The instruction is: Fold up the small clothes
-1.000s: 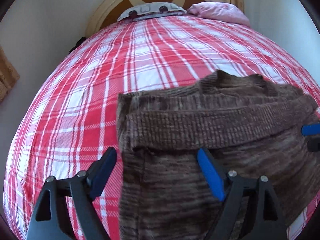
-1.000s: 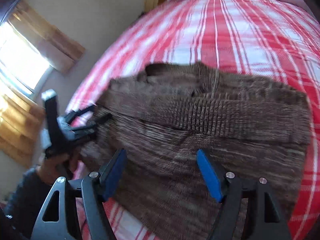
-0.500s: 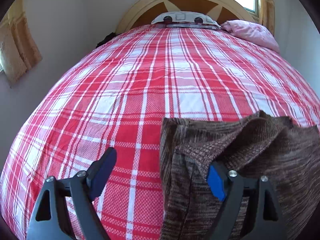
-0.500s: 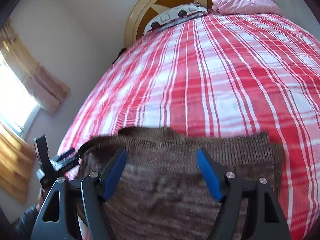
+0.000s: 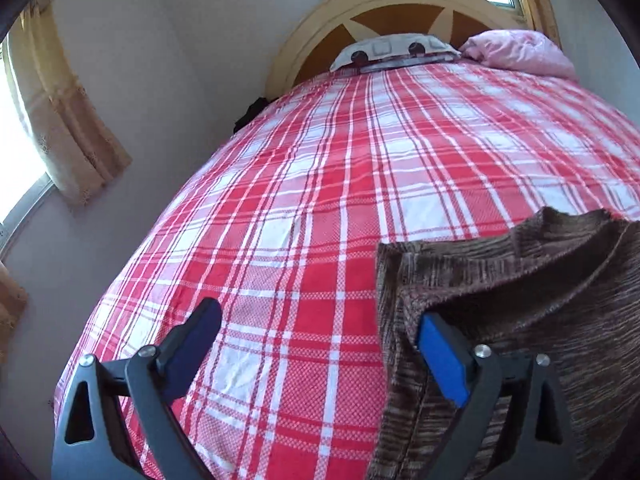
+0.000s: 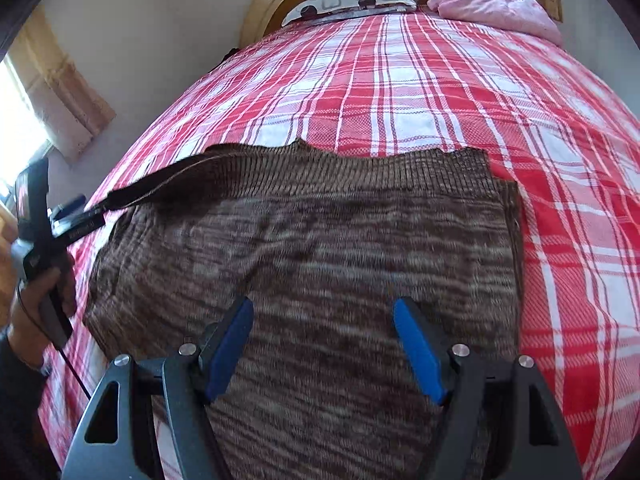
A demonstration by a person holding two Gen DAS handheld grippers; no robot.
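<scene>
A brown knitted sweater (image 6: pixel 320 248) lies folded on the red-and-white plaid bed (image 6: pixel 400 80). In the right wrist view my right gripper (image 6: pixel 324 344) is open just above the sweater's near part and holds nothing. In the left wrist view my left gripper (image 5: pixel 320 344) is wide open at the sweater's (image 5: pixel 520 300) left edge; its right finger touches the cloth, its left finger is over bare bedspread (image 5: pixel 320 200). The left gripper also shows at the far left of the right wrist view (image 6: pixel 76 220), against a raised corner of the sweater.
A patterned pillow (image 5: pixel 396 50) and a pink pillow (image 5: pixel 520 50) lie at the wooden headboard (image 5: pixel 400 12). A wall and curtained window (image 5: pixel 60 120) run along the bed's left side. The person's hand (image 6: pixel 36 312) holds the left gripper's handle.
Both grippers have pulled back toward the near edge and the views tilted up. The sweater's near part was folded over onto its far part; it now looks shorter.
</scene>
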